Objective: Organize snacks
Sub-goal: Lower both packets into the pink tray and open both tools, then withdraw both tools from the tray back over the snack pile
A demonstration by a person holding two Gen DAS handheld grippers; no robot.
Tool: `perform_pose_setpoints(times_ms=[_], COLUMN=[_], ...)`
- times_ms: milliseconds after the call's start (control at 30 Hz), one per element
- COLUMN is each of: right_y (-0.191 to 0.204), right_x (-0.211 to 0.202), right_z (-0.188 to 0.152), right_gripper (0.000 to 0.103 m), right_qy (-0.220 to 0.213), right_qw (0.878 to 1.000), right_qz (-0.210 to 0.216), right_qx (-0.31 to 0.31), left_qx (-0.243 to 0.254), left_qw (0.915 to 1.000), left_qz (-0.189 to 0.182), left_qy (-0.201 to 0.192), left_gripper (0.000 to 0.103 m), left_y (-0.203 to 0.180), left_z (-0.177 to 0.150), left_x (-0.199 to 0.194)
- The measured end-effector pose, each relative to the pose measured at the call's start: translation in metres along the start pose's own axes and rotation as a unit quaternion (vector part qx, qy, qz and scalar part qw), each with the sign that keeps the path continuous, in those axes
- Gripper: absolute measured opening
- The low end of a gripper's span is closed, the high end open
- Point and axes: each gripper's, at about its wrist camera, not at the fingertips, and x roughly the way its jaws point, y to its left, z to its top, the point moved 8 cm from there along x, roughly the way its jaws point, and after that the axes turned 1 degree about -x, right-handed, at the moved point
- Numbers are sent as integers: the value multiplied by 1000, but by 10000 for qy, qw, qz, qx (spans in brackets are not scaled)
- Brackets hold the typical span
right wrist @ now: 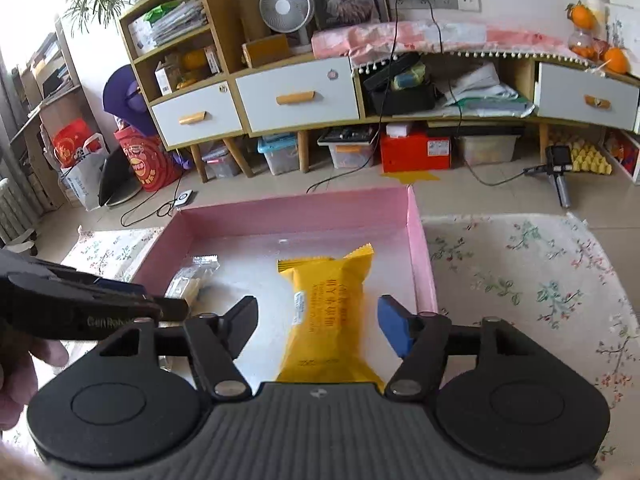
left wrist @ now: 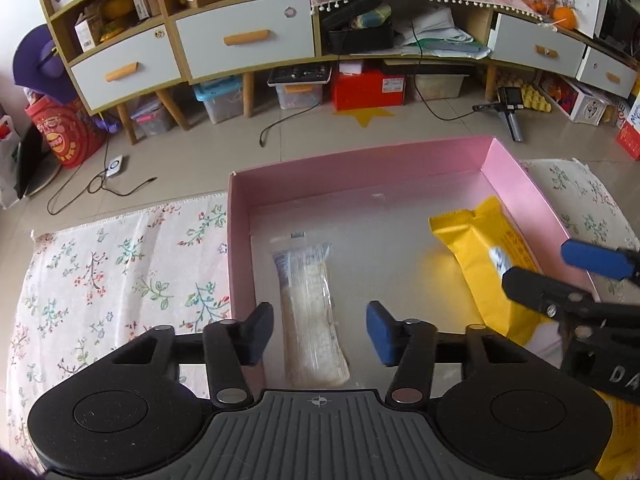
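Floral cloth lies under the pink box (left wrist: pixel 516 172), my one landmark. Inside it, my left gripper (left wrist: pixel 316 330) straddles the clear packet (left wrist: pixel 310 312), jaws apart; my right gripper (right wrist: pixel 316 326) straddles the yellow packet (right wrist: pixel 328 312), jaws apart, neither clamped. I'd withdraw straight up, brushing nothing. Both packets lie flat, long axes running from the box's near edge toward its far wall.

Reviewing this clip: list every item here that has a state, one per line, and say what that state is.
left tongs: open, straddling the clear packet, holding nothing
right tongs: open, straddling the yellow packet, holding nothing
pink box: lidless, on the floral cloth
clear snack packet: sealed, flat in the box, left side
yellow snack packet: sealed, lying in the box, right side
cabinet drawers: shut
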Motion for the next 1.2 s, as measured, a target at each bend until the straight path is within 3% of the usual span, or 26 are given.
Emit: perform_pose_setpoints(times_ms=[400,933,1200], right_y=[5,26,41], right_x=[-34,-77,-93], right_z=[3,-31,-59], right_gripper=[86,97,100], right_qy=[60,326,499], right_qw=[9997,9983,9962], right_qz=[-174,-257,-218], right_qx=[-126,-416,-687], left_qx=[-117,-154,-152], left_qw=[9994,9988,9987], left_qz=[-303,-448,-427], left_qy=[-144,-137,-241], left_gripper=[68,87,91], left_y=[2,20,30], left_z=[-27,-101,-141], left_x=[-48,-98,-114])
